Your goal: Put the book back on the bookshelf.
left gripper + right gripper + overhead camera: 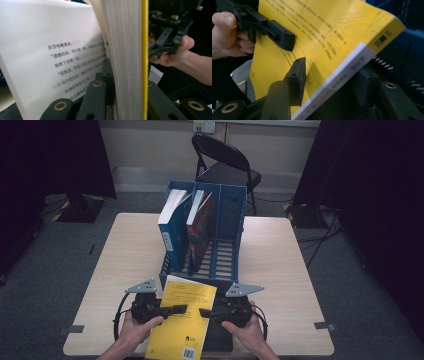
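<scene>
While the yellow book [182, 320] lies at six o'clock before the blue rack [227, 227], the left gripper [172, 310] clamps its page edge; its own view reveals printed pages [62, 62]; the right gripper [329, 72] straddles the spine, contact unclear.

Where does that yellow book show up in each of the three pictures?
High view: yellow book at the bottom centre, between both tongs.
Left gripper view: its page block and yellow cover edge stand upright at centre.
Right gripper view: its cover spans the middle.
Shared landmark: blue file rack.
</scene>
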A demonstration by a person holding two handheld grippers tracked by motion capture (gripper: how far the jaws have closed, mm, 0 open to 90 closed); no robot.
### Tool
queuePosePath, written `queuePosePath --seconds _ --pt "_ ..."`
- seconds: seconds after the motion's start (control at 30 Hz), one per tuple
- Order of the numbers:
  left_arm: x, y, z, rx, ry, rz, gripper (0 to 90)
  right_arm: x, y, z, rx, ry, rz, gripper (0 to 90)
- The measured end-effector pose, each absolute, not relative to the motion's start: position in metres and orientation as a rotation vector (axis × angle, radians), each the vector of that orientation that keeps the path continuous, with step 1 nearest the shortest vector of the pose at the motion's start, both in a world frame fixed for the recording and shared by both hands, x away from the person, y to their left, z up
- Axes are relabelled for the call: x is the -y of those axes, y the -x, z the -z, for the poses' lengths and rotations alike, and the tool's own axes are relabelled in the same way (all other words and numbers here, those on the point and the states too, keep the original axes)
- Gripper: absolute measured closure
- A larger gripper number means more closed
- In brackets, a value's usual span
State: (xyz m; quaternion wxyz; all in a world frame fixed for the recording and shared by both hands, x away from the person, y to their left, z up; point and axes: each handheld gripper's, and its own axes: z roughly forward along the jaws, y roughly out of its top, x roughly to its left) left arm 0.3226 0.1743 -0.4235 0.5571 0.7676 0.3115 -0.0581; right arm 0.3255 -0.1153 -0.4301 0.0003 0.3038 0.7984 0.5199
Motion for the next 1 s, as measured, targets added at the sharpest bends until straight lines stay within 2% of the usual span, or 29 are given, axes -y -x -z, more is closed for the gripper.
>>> queuePosePath --seconds 0.13,0.47,0.77,0.9,1.0 --pt "-0.172 -0.325 0.418 -0.725 -1.795 0.138 82.2 0.122 -0.329 0.421 -2.467 -0.968 -1.696 55.2" --pt "-0.167 -0.327 0.406 -0.706 -1.78 0.093 81.3 0.129 -0.331 0.401 -2.411 -0.925 -1.733 62.5" --pt "-0.169 -0.328 0.393 -0.677 -1.762 0.071 81.0 0.126 -0.331 0.384 -2.385 -0.854 -1.733 65.4" --pt "-0.167 -0.327 0.381 -0.674 -1.729 0.066 82.3 0.13 -0.33 0.373 -2.339 -0.833 -1.776 69.8" --pt "-0.164 -0.325 0.374 -0.651 -1.743 0.018 82.5 0.133 -0.33 0.369 -2.305 -0.82 -1.831 72.1"
